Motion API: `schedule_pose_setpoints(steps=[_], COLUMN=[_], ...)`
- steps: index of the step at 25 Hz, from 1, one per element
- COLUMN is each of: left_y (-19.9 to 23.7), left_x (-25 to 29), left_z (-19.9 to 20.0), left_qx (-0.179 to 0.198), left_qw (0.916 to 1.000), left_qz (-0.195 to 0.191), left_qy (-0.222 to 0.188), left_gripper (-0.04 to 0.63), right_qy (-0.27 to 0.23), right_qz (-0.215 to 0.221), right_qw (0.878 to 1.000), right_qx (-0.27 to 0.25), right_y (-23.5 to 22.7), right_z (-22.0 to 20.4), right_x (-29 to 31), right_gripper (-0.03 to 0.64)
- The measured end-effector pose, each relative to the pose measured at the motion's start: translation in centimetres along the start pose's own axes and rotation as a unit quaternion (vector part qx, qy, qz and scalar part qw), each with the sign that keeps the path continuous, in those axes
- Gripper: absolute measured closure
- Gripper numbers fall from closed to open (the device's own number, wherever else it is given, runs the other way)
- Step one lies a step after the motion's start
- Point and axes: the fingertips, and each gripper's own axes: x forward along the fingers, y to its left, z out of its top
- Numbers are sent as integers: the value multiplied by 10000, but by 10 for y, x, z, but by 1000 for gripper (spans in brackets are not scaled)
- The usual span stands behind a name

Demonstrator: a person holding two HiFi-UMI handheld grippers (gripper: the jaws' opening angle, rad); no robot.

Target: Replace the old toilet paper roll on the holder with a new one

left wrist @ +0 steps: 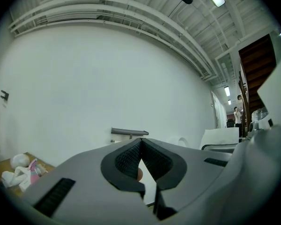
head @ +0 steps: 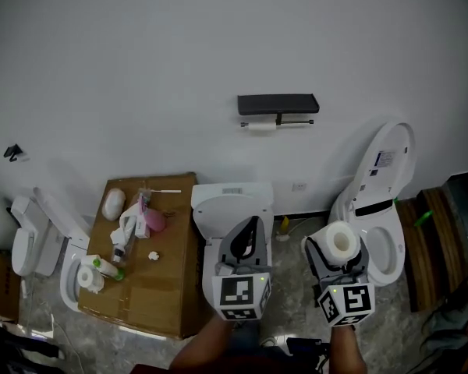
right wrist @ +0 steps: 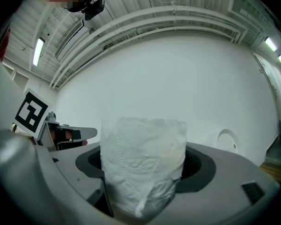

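Holds a new toilet paper roll (head: 340, 241) in the right gripper (right wrist: 143, 172), fingers pinching it from both sides. Stands upright there, core hole facing up in the head view, embossed white paper filling the gap in the right gripper view. Carries the left gripper (left wrist: 141, 150) with fingers pressed together and nothing between them, pointing level at the white wall.

Places both grippers side by side low in the head view: the left in front of the middle toilet (head: 232, 202), the right between that one and the right toilet (head: 386, 178), lid raised against the wall.

Shows, on the wall above and between those two toilets, a dark holder (head: 278, 104) with the old roll (head: 261, 126) hanging under its left part, well apart from both grippers. Appears again in the left gripper view, just above the closed fingertips.

Left of the middle toilet: a cardboard box (head: 171, 287) bearing a pink item (head: 154, 221), a white oval object (head: 113, 202), a small crumpled white scrap (head: 153, 255) and another paper roll (head: 86, 277) near its front left corner. Further left, a third toilet (head: 47, 224).
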Motion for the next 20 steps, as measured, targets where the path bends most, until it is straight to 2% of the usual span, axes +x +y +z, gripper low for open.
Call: schedule_pose_setpoints(steps=[9,20], left_y=[71,114], left_x=[62,126], left_z=[9,-1], left_qx=[-37,97], left_qw=[9999,10000], left_qz=[52,6], left_qy=[-98,18], left_gripper=[591,591], right_qy=[147,211], right_qz=[17,14], right_qw=[9996,9994], right_qx=[-223,-258], right_y=[22,21], right_z=[0,-8], right_x=[89,167], right_gripper=[207,207])
